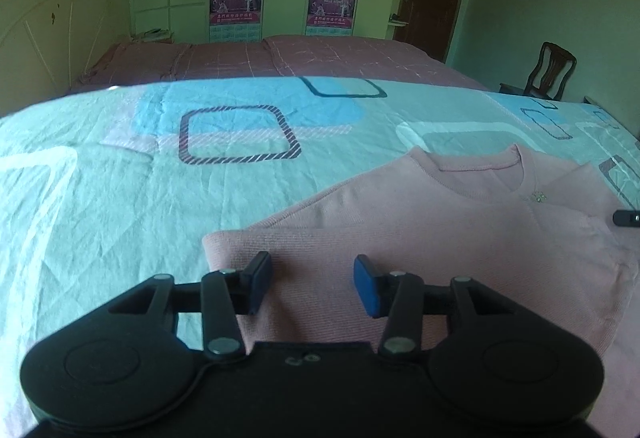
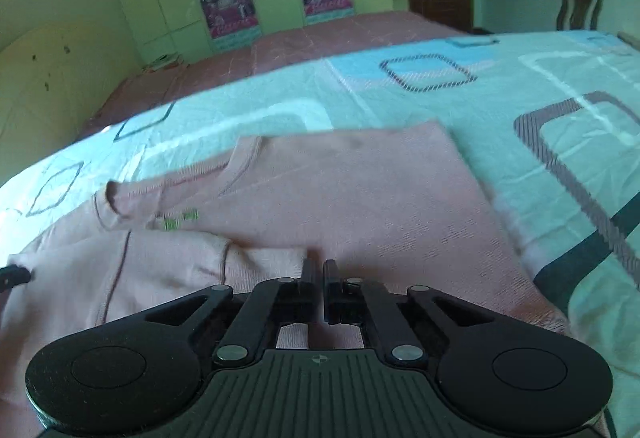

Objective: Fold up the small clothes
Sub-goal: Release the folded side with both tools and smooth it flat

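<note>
Left gripper [image 1: 313, 284] hangs over the near part of the pink top [image 1: 440, 230], jaws apart, nothing pinched between the blue pads [image 1: 366, 286]. The top lies flat on the turquoise bedsheet [image 1: 120, 206] toward its right edge, neckline [image 1: 486, 168] pointing to the far edge, one sleeve folded across the front. A dark gripper tip [image 1: 628, 217] pokes in at the right.

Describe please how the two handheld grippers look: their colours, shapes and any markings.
The left gripper is black, with round side discs, silver rivets on its linkage bars and blue pads on its fingertips. The right gripper is the same black build, with a ribbed body carrying a small crosshair mark. No cables or sleeves show.
</note>
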